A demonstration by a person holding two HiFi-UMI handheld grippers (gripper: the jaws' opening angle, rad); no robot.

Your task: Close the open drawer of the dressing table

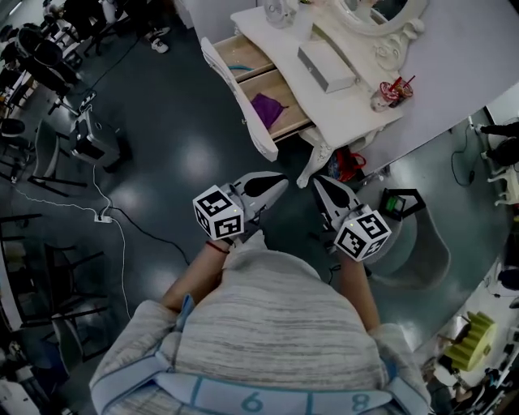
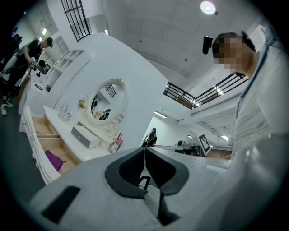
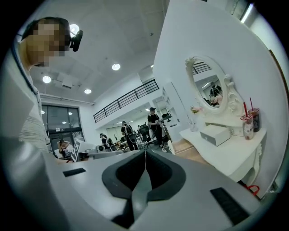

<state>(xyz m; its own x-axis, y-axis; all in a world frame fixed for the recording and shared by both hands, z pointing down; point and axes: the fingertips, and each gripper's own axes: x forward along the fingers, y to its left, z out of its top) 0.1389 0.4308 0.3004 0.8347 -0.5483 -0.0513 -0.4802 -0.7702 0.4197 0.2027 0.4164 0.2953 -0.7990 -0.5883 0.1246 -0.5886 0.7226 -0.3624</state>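
A dark, glossy floor (image 1: 178, 146) fills most of the head view, beneath and around both grippers. A white dressing table (image 1: 350, 105) stands ahead of the two gripper tips, and neither touches it. The left gripper view shows it ahead and to the left of those jaws. The right gripper view shows it ahead and to the right.

Its drawer (image 1: 243, 104) is pulled wide open, ahead of the left gripper (image 1: 280, 185) and off to that gripper's left. The drawer's pale wooden inside is exposed.

The left gripper (image 2: 145, 149) has its jaws pressed together with nothing between them. The right gripper (image 1: 320, 188) sits just beside it. The right gripper (image 3: 145, 151) also has its jaws closed together and empty.

An oval mirror (image 1: 381, 12) stands at the far edge of the tabletop, farthest from the grippers. A white box (image 1: 326, 66) lies on the tabletop beyond the right gripper. A purple cloth (image 1: 268, 107) lies inside the drawer, in the compartment nearer the grippers. A cup with straws (image 1: 389, 93) stands at the table's near corner, ahead and to the right of the right gripper.
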